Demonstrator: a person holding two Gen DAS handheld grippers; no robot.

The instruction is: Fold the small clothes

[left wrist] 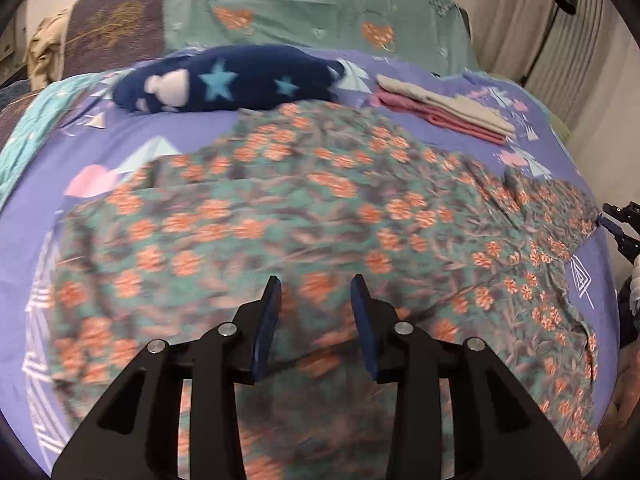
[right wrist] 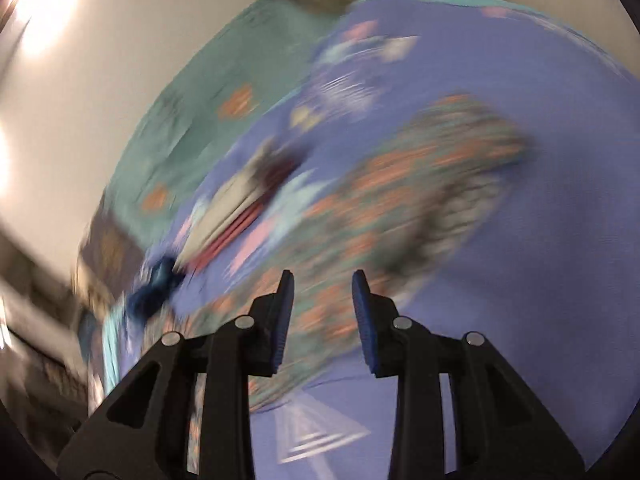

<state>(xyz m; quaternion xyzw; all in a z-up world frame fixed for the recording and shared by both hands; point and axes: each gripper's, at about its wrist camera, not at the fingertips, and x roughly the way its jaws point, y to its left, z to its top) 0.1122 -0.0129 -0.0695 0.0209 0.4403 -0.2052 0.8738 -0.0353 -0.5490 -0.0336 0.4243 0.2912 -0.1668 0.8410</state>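
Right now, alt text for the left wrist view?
The open left gripper hangs over a floral garment spread on a purple bedsheet. Behind it lie a navy star-print item and a folded pink and beige stack.

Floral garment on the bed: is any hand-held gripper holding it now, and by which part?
Nothing is held. Both the left hand-held gripper and right hand-held gripper are open above the floral garment.

Folded stack and star-print bundle border the floral garment's far side.
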